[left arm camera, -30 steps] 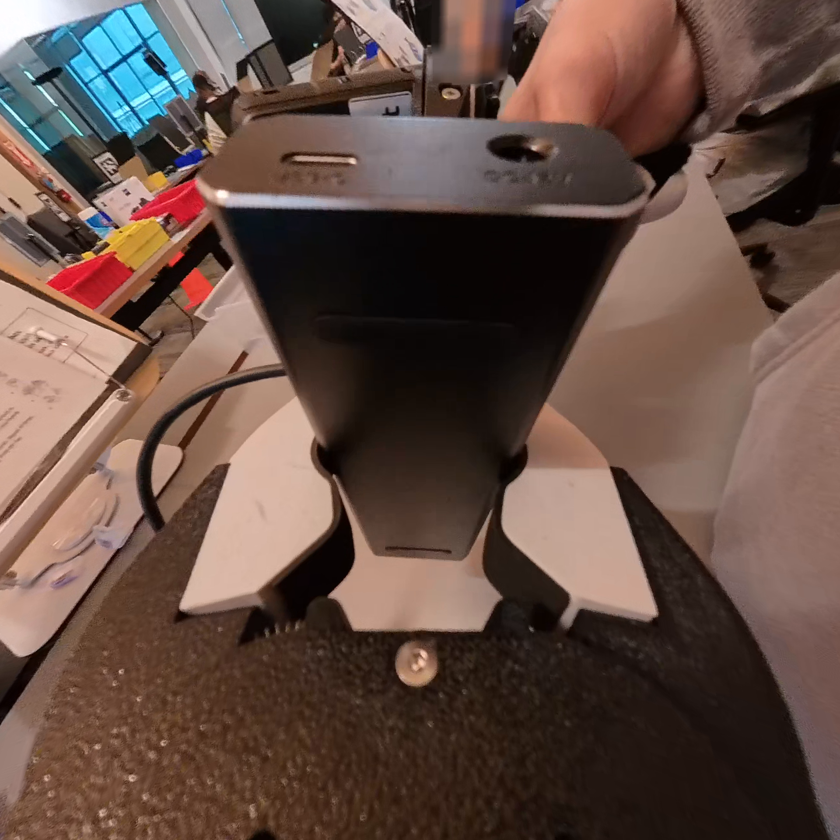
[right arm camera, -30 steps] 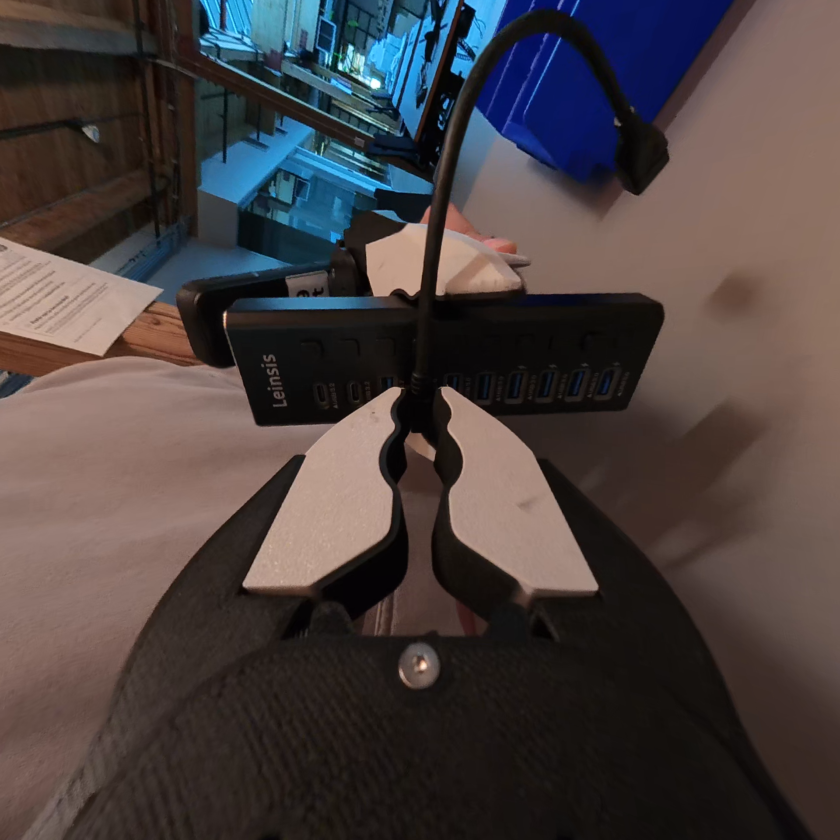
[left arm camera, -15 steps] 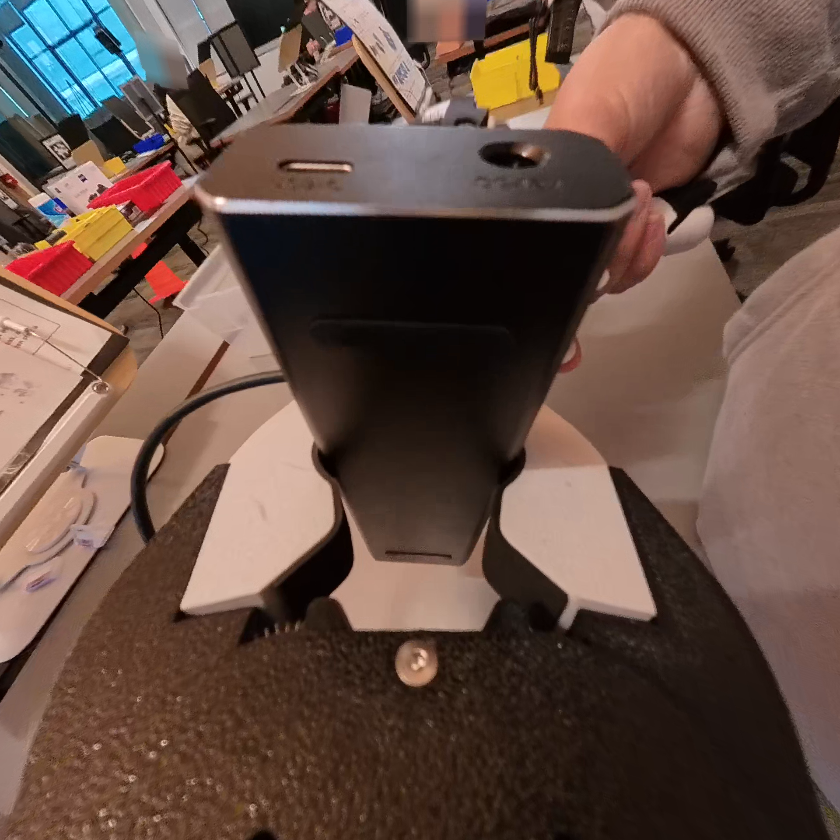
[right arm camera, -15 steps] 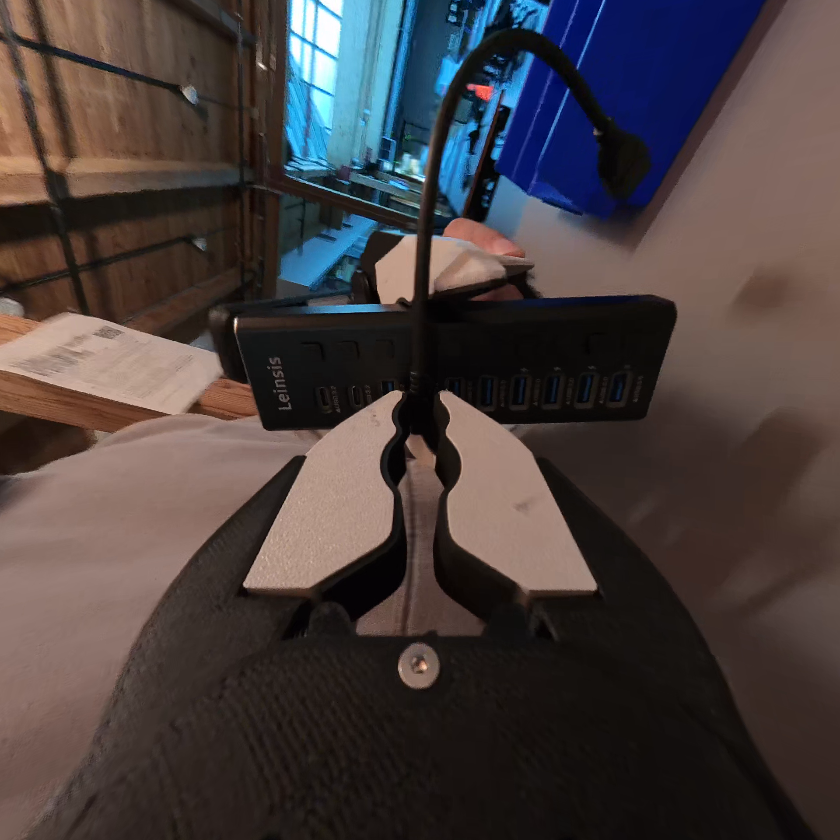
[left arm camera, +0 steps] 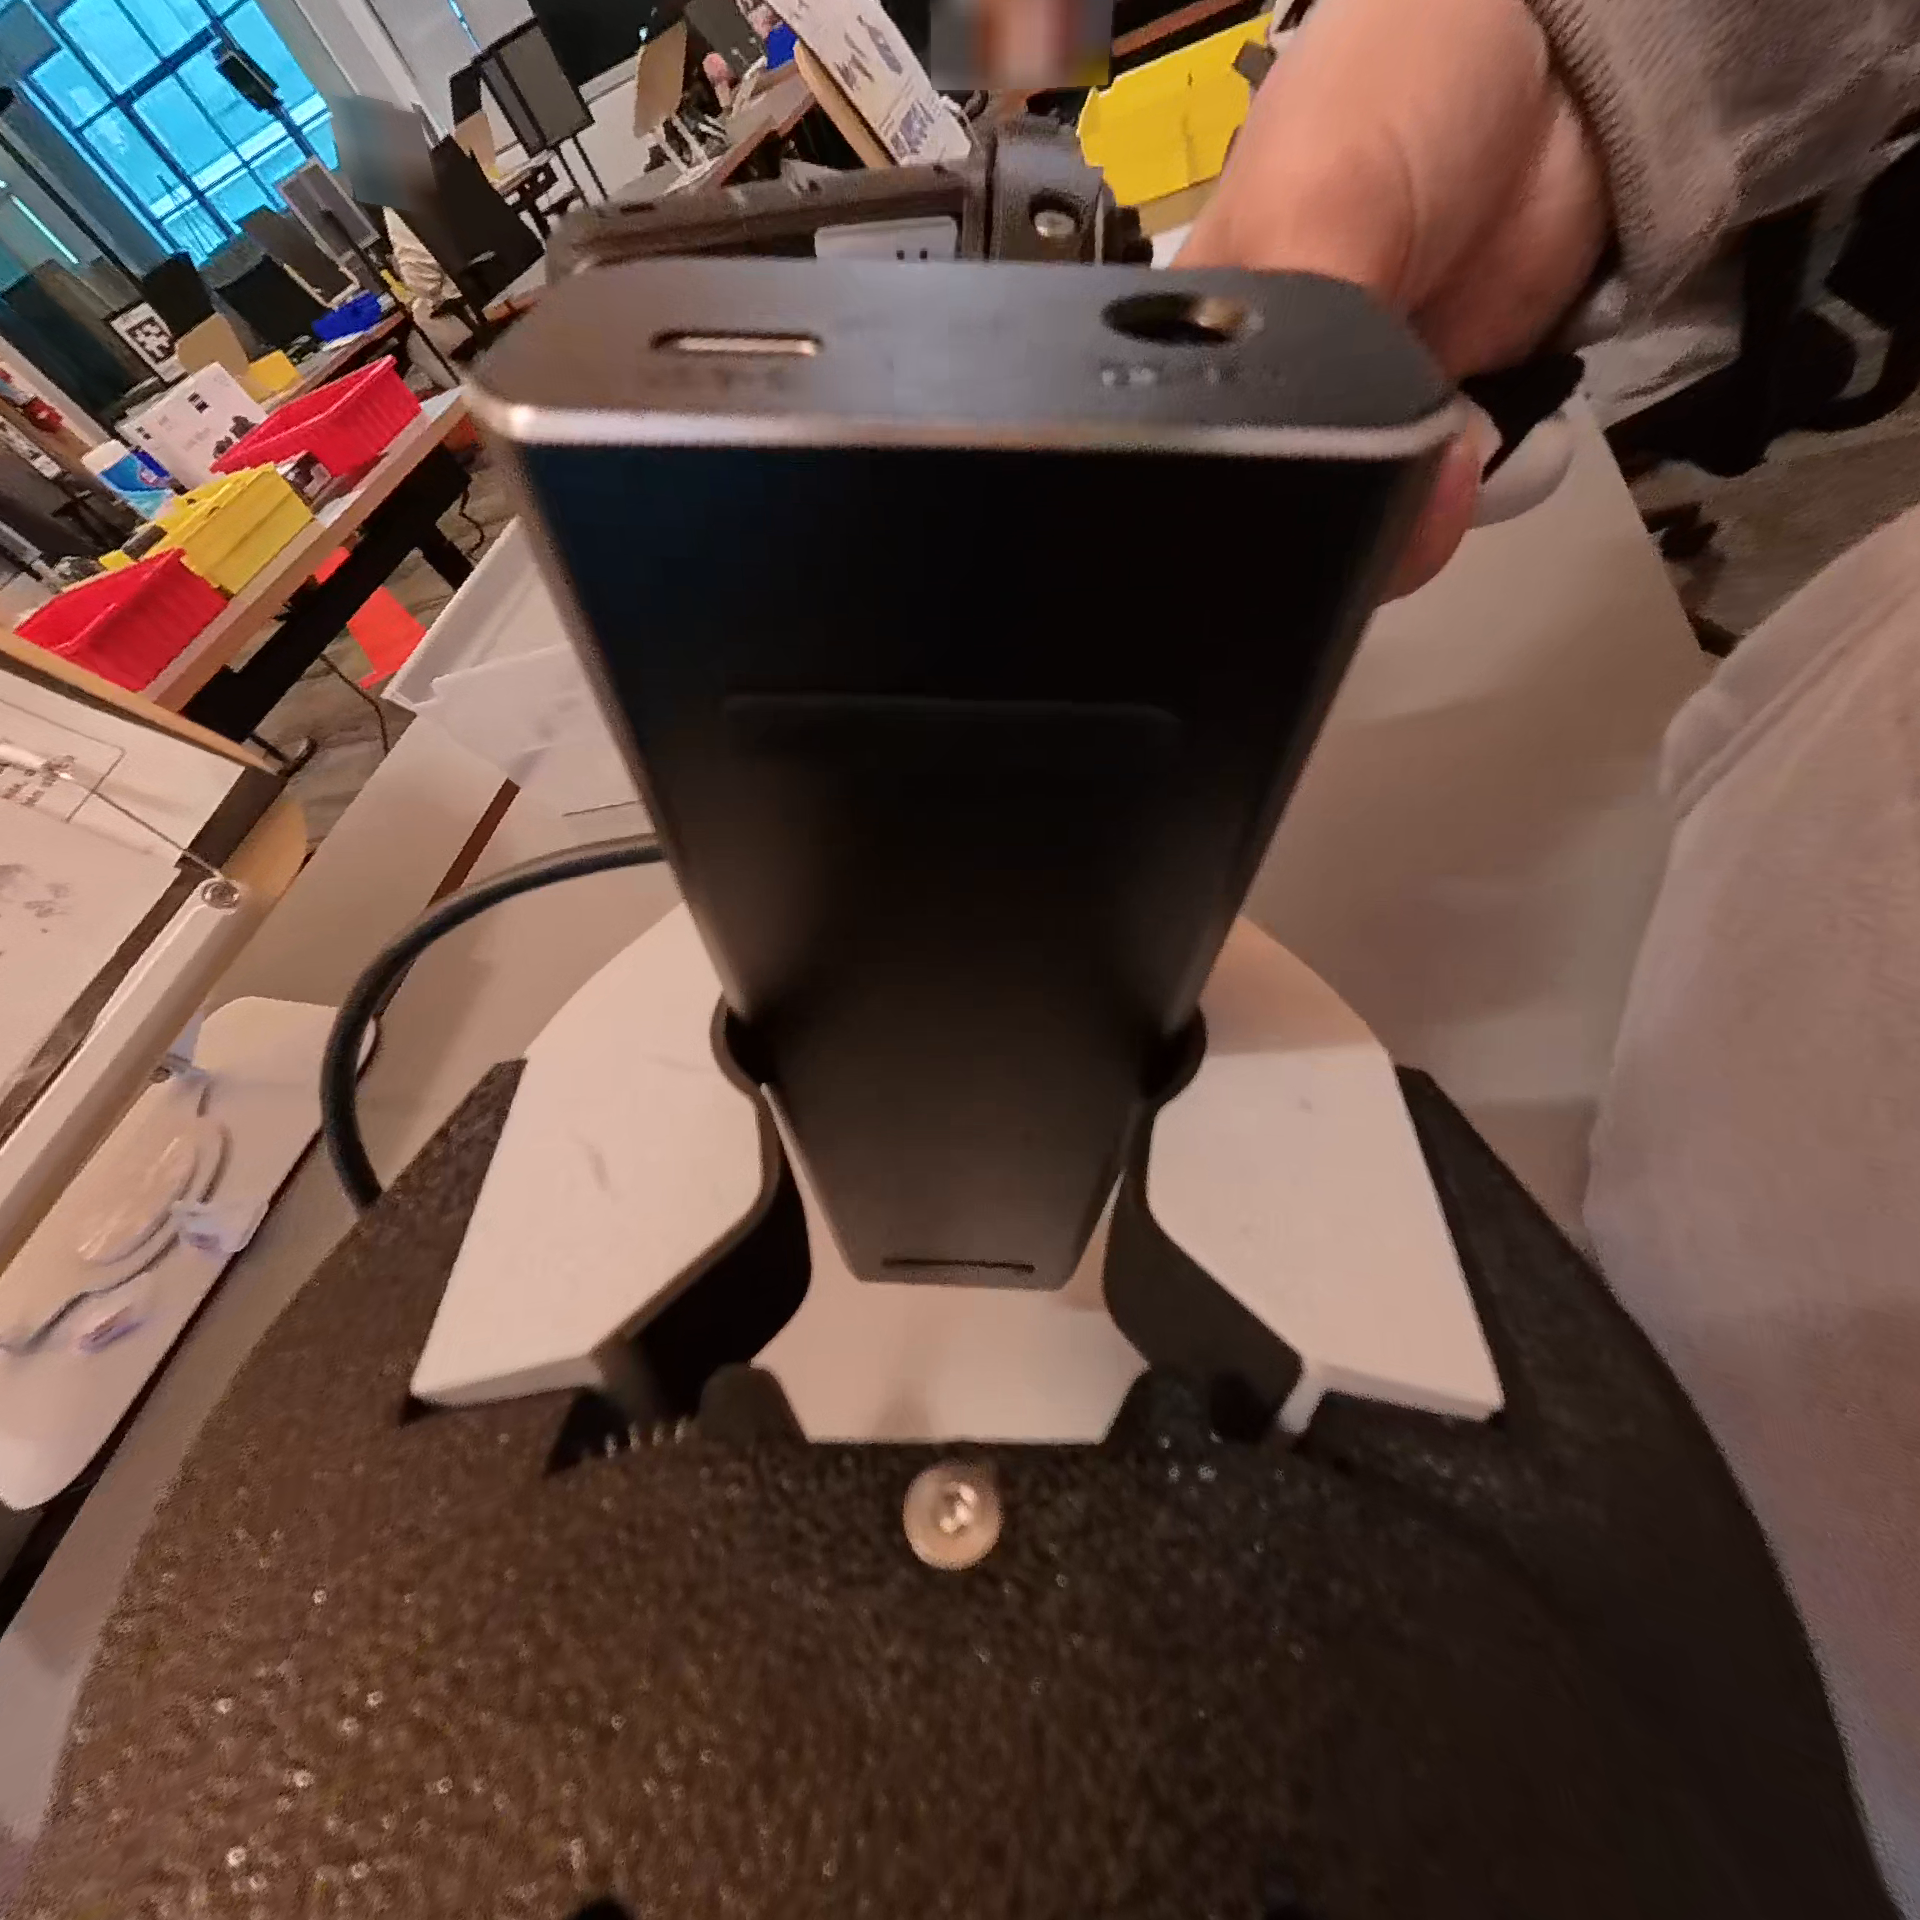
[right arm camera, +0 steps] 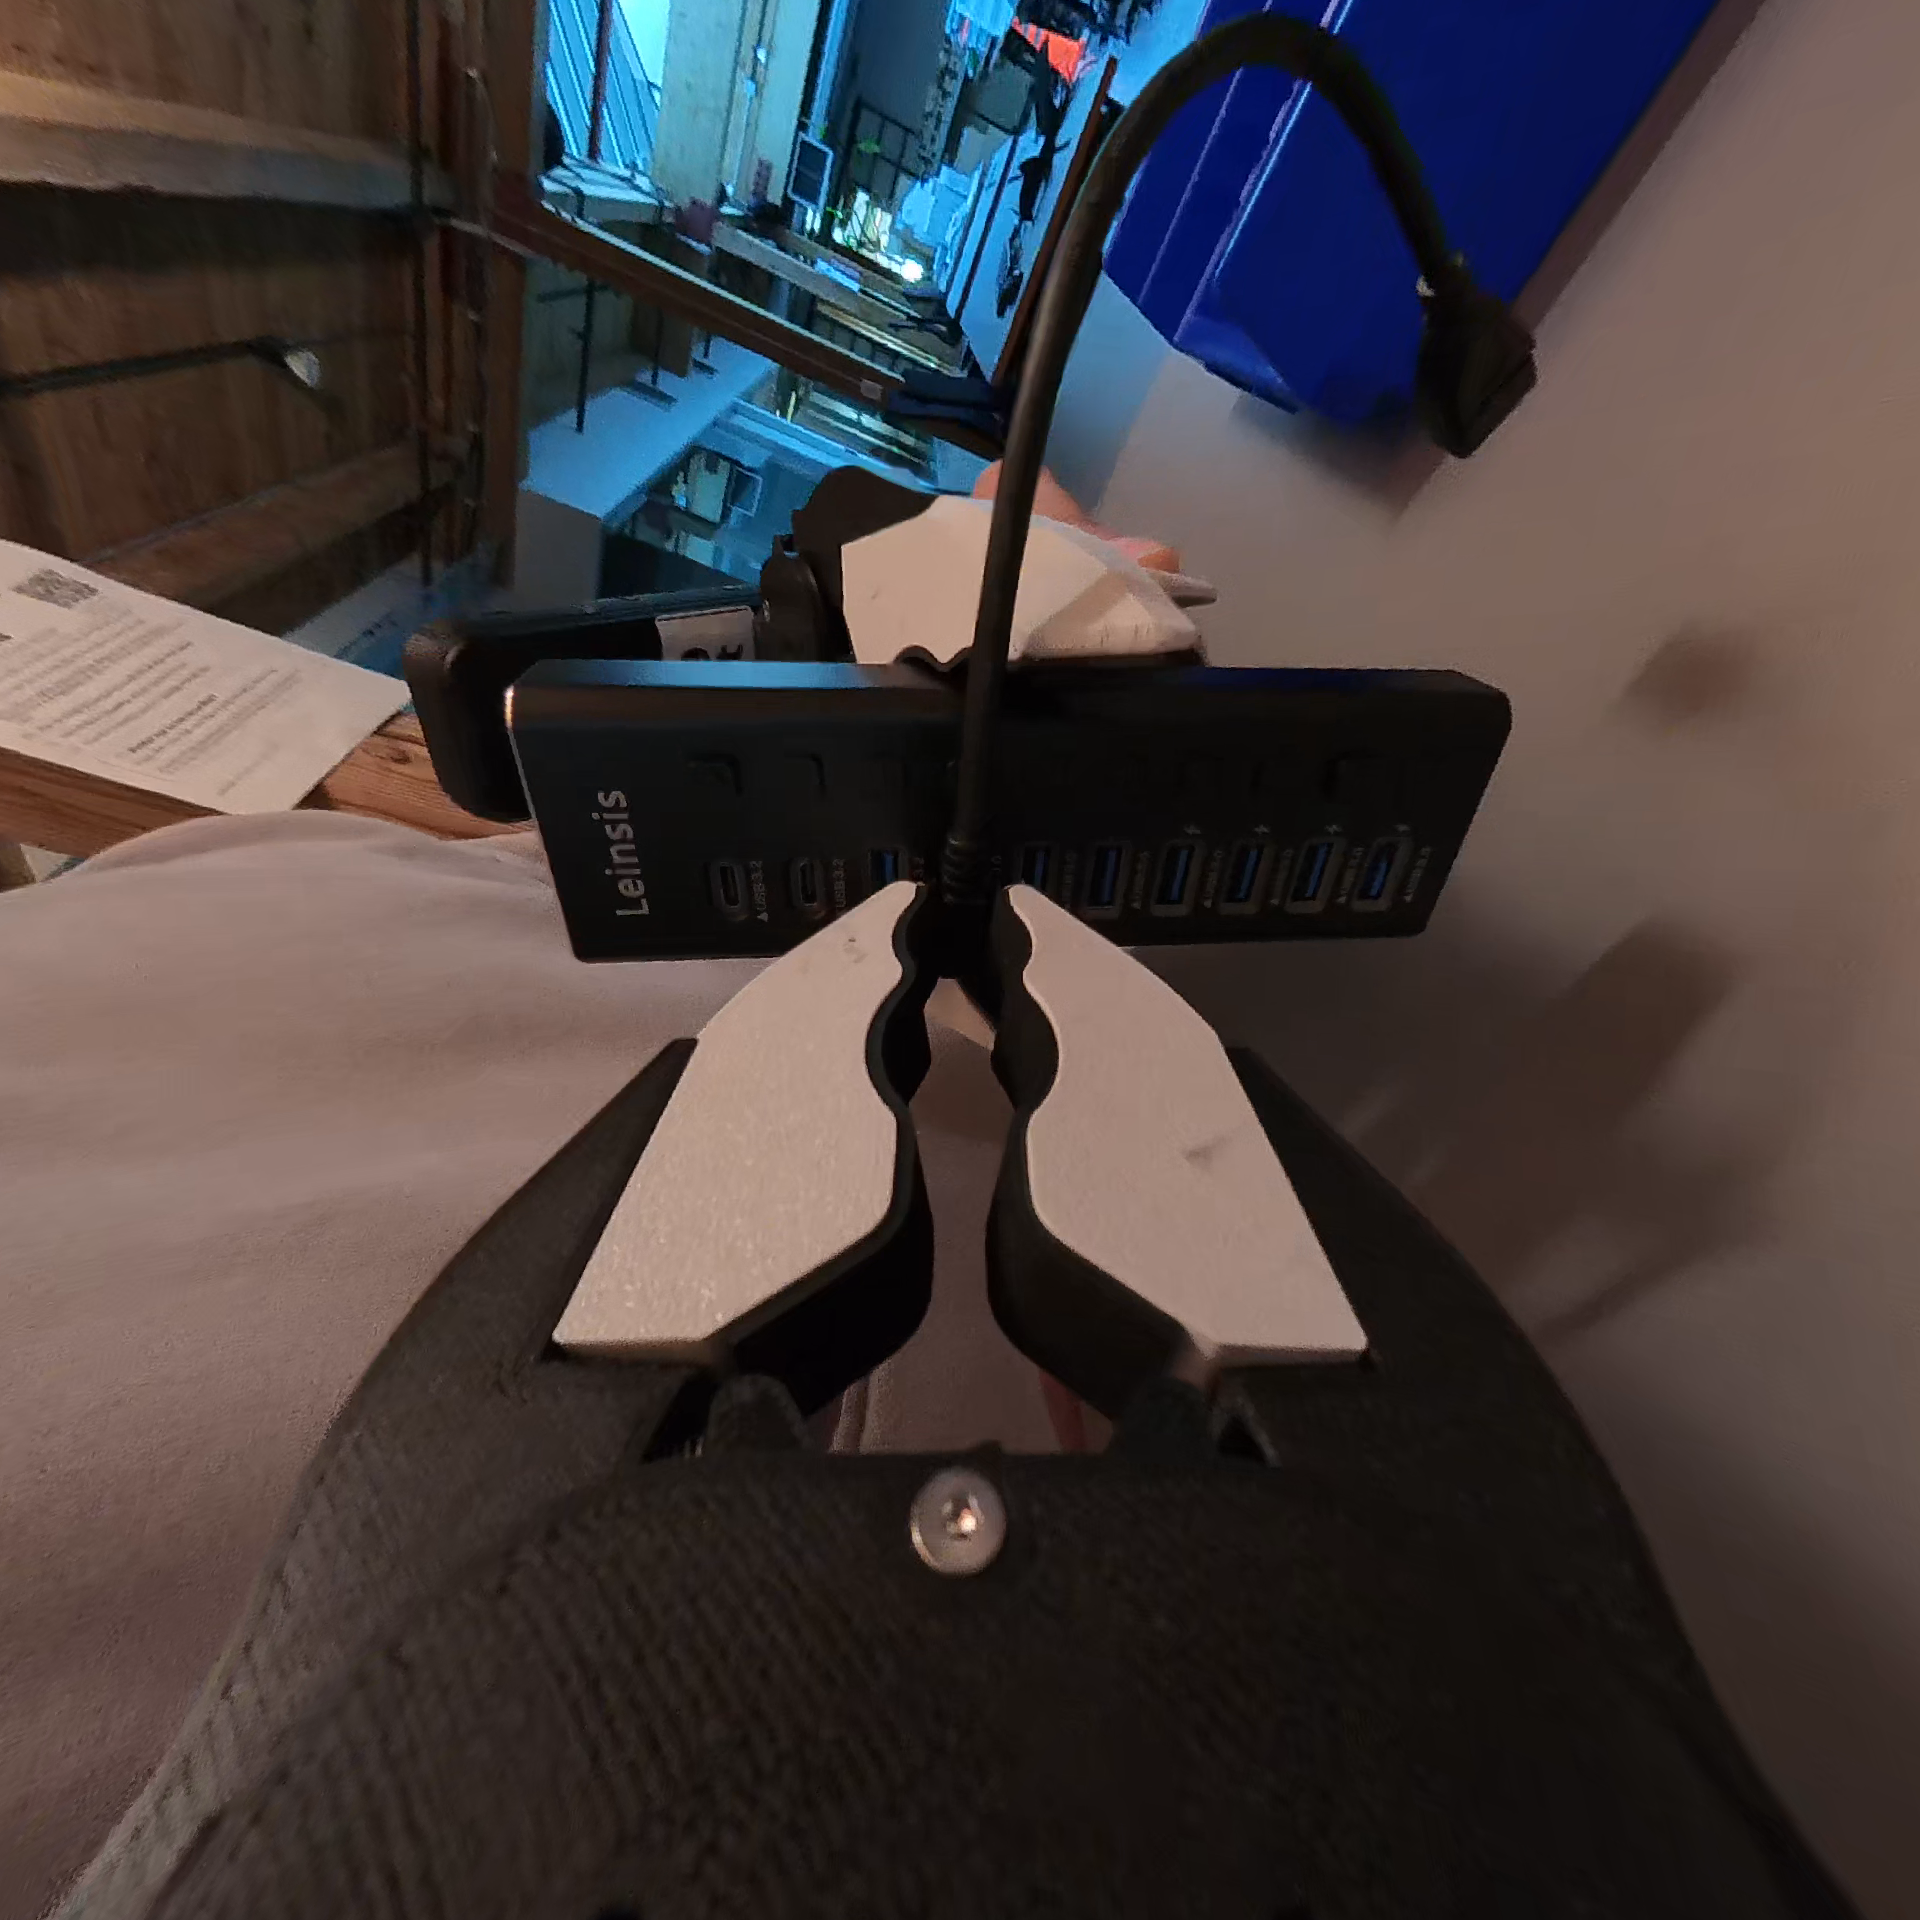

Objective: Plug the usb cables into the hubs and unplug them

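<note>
In my left wrist view, my left gripper (left arm camera: 961, 1039) fills the lower half of the frame, its white fingers (left arm camera: 623, 1195) closed against the two sides of the black hub (left arm camera: 956, 779), which stands up through the centre of the frame with its narrow end face at the top; that face carries a slot port on the left and a round socket on the right. A black cable (left arm camera: 416, 997) loops out at mid left from behind the hub. Behind the hub's upper right corner is my right hand (left arm camera: 1403, 229) in a grey sleeve, and the white surface (left arm camera: 1455, 810) shows at right. Red and yellow bins (left arm camera: 208, 540) sit on tables far off at upper left. In my right wrist view, my right gripper (right arm camera: 961, 935) reaches up from the bottom to the centre of the frame, its fingers (right arm camera: 769, 1122) nearly together and pinched on the cable's plug (right arm camera: 961, 894) right at the hub's (right arm camera: 1143, 790) row of ports; how deep the plug sits in its port I cannot tell. The hub lies crosswise at mid-frame, gripped from behind by the other gripper's white fingers. From the plug the cable (right arm camera: 1039, 364) arches up and over to the upper right, where its free connector (right arm camera: 1475, 384) hangs in front of a blue bin (right arm camera: 1403, 156). A printed sheet (right arm camera: 156, 696) lies on a wooden ledge at mid left.
</note>
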Demonstrator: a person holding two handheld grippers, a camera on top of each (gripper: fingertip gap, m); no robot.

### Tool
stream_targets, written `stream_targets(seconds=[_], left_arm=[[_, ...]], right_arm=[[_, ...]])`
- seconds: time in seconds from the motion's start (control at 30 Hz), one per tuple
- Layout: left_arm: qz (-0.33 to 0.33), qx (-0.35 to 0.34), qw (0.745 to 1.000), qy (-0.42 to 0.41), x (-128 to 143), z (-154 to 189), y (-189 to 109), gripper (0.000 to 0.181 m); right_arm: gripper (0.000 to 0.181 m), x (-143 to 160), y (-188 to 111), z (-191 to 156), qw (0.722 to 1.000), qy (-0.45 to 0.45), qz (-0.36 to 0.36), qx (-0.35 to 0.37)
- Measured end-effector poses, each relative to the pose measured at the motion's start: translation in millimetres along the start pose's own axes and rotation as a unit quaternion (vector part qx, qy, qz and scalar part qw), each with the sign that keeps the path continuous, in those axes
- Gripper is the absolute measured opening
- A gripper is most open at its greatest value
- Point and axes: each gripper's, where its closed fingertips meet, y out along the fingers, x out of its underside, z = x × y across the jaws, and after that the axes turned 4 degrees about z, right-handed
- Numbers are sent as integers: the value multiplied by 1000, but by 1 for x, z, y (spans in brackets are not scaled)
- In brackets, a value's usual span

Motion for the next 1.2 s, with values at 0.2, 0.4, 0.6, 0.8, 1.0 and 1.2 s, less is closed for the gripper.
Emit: stream_targets(seconds=[0.2, 0.4, 0.6, 0.8, 1.0, 1.2], left_arm=[[8, 3, 1000, -3, -7, 1, 2, 72], [35, 14, 999, -22, -10, 2, -2, 72], [48, 40, 997, -44, -5, 1, -8, 71], [53, 40, 997, -48, 3, 2, -13, 70], [38, 28, 998, -35, 10, 6, -10, 71], [5, 36, 999, -20, 19, 10, -2, 71]], right_arm=[[11, 0, -6, -5, 1000, 1, -6, -4], [10, -1, -3, -6, 1000, 22, 1, -11], [9, -7, 8, -6, 997, 63, 21, -39], [10, -6, 18, -2, 995, 71, 51, -43], [10, 3, 17, 5, 1000, 14, 8, 3], [10, 5, 12, 14, 1000, 9, -20, 19]])
